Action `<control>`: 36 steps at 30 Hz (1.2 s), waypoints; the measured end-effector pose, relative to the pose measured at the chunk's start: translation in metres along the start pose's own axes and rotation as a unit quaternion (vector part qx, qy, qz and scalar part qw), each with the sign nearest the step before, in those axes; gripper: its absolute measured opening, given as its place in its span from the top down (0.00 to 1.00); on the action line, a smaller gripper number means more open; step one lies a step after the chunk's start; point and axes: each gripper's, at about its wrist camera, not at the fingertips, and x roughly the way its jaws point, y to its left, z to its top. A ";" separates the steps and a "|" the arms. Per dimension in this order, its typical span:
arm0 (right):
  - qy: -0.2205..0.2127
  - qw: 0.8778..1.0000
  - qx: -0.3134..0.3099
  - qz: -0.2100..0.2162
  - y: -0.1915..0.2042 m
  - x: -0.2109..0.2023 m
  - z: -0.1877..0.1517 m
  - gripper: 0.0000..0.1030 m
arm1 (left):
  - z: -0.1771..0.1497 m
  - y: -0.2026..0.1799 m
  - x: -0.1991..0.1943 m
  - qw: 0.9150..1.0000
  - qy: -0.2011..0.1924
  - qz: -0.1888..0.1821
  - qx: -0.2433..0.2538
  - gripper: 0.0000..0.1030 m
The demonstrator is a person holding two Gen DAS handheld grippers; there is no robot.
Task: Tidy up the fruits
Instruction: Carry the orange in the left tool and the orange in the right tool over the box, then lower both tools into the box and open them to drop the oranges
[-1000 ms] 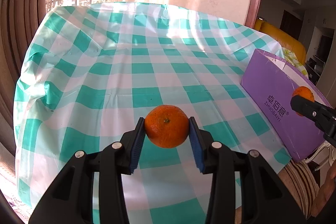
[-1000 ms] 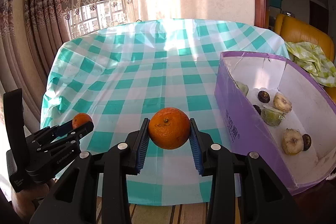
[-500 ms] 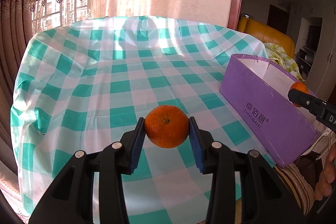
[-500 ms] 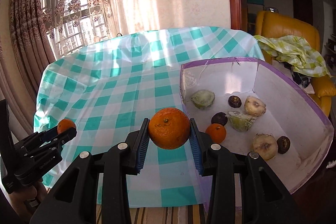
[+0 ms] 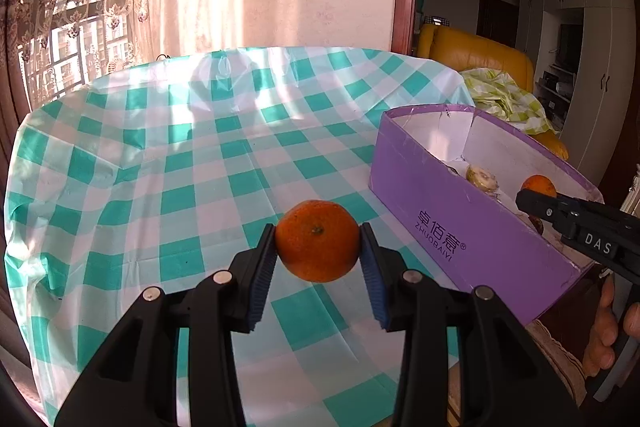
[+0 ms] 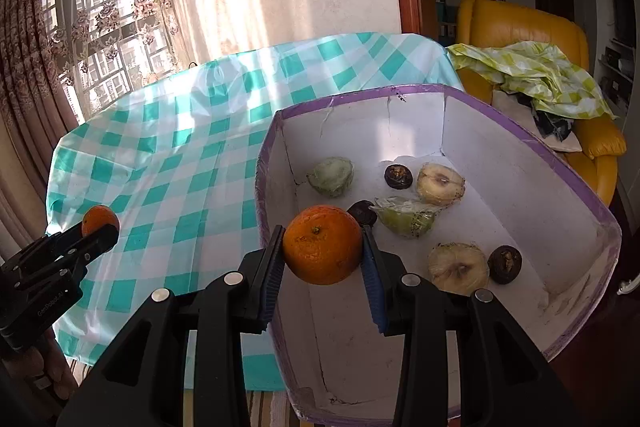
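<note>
My left tongs (image 5: 318,247) are clenched on an orange (image 5: 318,241), which I hold above the near part of the table (image 5: 168,155), left of the box (image 5: 472,227). My right tongs (image 6: 322,255) grasp a second orange (image 6: 322,245), held over the near left part of the open box, above its white floor. Inside, further right and far, lie a green fruit (image 6: 332,177), a wrapped green fruit (image 6: 406,217), two pale halves (image 6: 440,183) (image 6: 458,265) and three dark fruits (image 6: 398,177).
</note>
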 end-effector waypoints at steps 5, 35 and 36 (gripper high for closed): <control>0.013 1.000 0.003 -0.010 -0.017 0.006 0.001 0.64 | 0.009 -0.022 0.006 1.000 -0.001 -0.015 0.021 0.60; 0.073 0.991 -0.056 -0.097 -0.109 0.033 0.026 0.64 | 0.042 -0.159 0.072 0.975 0.074 -0.125 0.166 0.60; 0.072 0.990 -0.056 -0.103 -0.112 0.033 0.030 0.64 | 0.043 -0.164 0.074 0.974 0.076 -0.125 0.175 0.60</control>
